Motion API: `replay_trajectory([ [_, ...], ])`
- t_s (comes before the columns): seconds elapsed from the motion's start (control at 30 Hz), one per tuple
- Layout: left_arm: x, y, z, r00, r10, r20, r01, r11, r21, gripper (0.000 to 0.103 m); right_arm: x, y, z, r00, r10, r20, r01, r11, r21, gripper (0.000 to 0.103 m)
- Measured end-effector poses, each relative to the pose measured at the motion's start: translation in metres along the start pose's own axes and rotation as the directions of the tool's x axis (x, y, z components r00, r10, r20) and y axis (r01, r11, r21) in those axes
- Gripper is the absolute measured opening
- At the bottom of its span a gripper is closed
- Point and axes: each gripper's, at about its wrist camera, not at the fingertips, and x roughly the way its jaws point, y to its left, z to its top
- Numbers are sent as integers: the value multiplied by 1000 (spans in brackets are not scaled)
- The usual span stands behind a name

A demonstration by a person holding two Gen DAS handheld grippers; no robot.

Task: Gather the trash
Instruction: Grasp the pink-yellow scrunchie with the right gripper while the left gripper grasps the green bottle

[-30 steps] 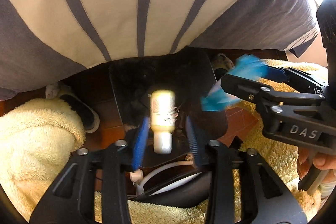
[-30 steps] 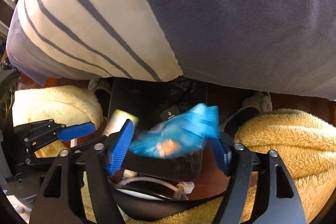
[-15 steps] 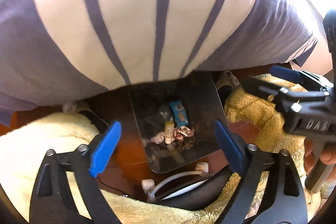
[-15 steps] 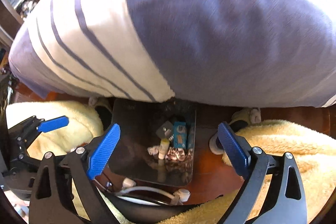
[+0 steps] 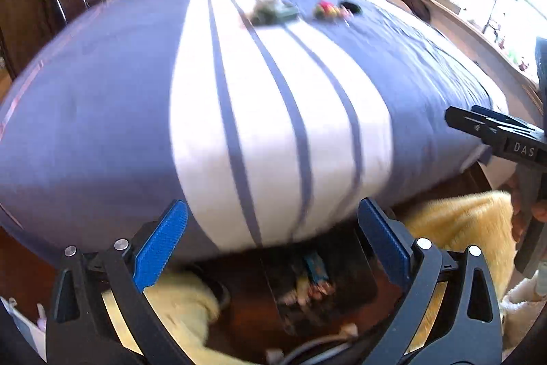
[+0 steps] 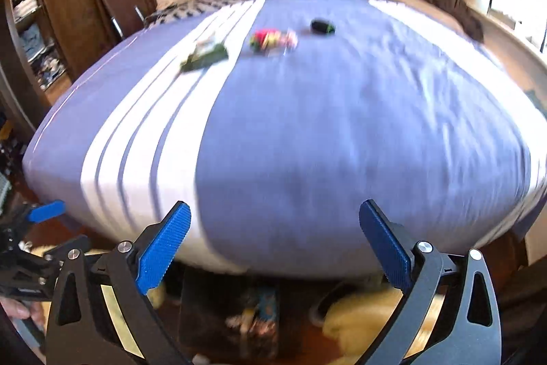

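Both cameras have tilted up since half a second ago: the bin (image 5: 318, 289) that sat mid-frame now lies at the bottom edge, and the top of the bed (image 6: 307, 132) is in view. Left gripper (image 5: 273, 245) fingers wide apart, nothing between them; right gripper (image 6: 275, 242) likewise wide and empty. Bin on the floor at the bed's foot holds the blue packet (image 5: 316, 269) and blurred scraps. Remaining trash on the blue-and-white striped cover, far end: green wrapper (image 6: 205, 55), red-yellow wrapper (image 6: 271, 40), small black item (image 6: 322, 26), close together in a row.
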Motion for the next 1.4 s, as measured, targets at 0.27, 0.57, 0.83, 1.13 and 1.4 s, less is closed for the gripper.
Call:
replay_trajectory([
  [0.27, 44, 16, 68, 1000, 19, -1, -19, 1000, 6, 95, 61, -11, 67, 999, 0, -40, 0, 1000, 13, 99],
  [0.57, 94, 17, 134, 1000, 3, 15, -3, 1000, 11, 94, 113, -12, 124, 999, -28, -37, 28, 999, 22, 99],
  [0.83, 139, 11, 184, 1000, -26, 7, 26, 1000, 9, 89, 154, -8, 160, 998, -23, -59, 25, 999, 35, 99],
  [1.13, 167, 2, 212, 998, -66, 8, 65, 997, 45, 78, 190, 10, 187, 996, -36, -78, 38, 999, 18, 99],
  [1.4, 177, -5, 218, 995, -99, -1, 99, 993, 65, 49, 195, 6, 191, 997, -4, -76, 6, 999, 37, 75],
])
